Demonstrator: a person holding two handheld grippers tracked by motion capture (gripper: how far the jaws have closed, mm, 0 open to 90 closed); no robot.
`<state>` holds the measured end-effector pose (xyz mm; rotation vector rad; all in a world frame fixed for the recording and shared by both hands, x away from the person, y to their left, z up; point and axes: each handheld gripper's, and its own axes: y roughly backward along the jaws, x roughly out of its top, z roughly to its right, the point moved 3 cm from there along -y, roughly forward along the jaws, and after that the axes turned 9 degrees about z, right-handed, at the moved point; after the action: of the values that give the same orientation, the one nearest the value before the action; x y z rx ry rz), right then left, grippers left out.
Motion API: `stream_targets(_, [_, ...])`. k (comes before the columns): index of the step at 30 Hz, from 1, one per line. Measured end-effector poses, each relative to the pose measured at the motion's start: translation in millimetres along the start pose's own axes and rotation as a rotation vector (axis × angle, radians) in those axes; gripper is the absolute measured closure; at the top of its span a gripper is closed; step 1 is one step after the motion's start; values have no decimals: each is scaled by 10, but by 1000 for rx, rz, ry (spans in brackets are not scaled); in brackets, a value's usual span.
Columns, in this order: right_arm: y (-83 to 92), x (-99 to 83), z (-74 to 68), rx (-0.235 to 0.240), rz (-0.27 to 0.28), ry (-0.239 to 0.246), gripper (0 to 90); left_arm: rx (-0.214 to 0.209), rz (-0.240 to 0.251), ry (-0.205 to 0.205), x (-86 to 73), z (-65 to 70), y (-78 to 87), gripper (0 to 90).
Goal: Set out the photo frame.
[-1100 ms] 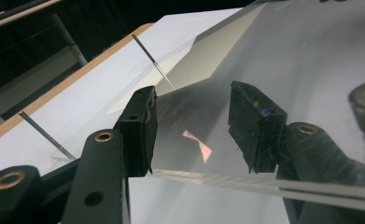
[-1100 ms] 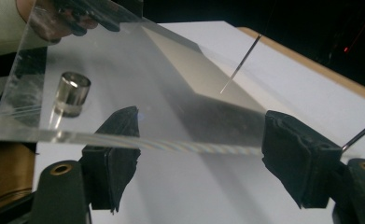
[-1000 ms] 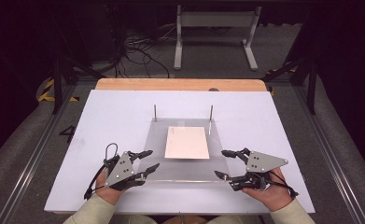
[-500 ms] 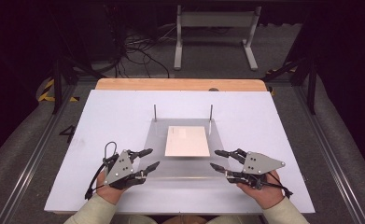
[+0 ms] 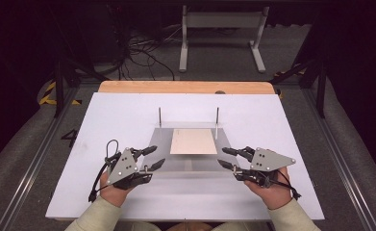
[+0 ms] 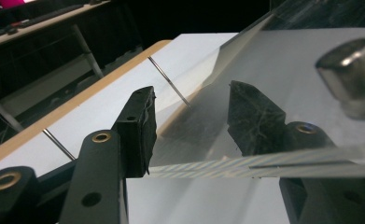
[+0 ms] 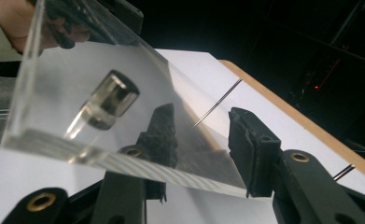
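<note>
A clear acrylic plate (image 5: 190, 167) lies raised on the white table (image 5: 282, 125), with a tan sheet (image 5: 194, 141) at its middle. Two thin metal rods (image 5: 160, 117) (image 5: 217, 117) stand at its far corners. My left gripper (image 5: 157, 157) is open at the plate's left edge. In the left gripper view its jaws straddle the plate's edge (image 6: 264, 164), one jaw seen through the acrylic. My right gripper (image 5: 221, 157) is open at the right edge, and its jaws straddle the plate (image 7: 124, 164) the same way. A short metal post (image 7: 108, 100) (image 6: 353, 79) sits under the plate.
A wooden strip (image 5: 185, 87) runs along the table's far edge. Beyond it are a grey floor, cables (image 5: 142, 53) and a white metal stand (image 5: 221, 29). Metal rails (image 5: 339, 163) flank the table on both sides.
My right gripper has moved left, bringing its open jaws over the plate's right edge. The left gripper has stayed in place.
</note>
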<state>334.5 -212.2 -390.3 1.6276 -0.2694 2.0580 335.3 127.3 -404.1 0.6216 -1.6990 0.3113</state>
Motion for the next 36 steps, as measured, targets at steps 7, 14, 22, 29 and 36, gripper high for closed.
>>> stream_targets(7, [-23,141,119,-42,17,15,592,41,21,-4,156,-75,-48,509])
stream_targets(14, [33,308,168,-80,51,45,593,66,55,-25,355,-75,-29,521])
stream_targets(22, [95,511,142,-152,126,101,590,90,88,-31,594,-82,30,531])
stream_targets(29, [144,666,77,-183,157,144,597,105,105,-45,749,-47,124,536])
stream_targets(36, [221,843,-32,-178,186,162,612,79,129,11,902,-3,257,534])
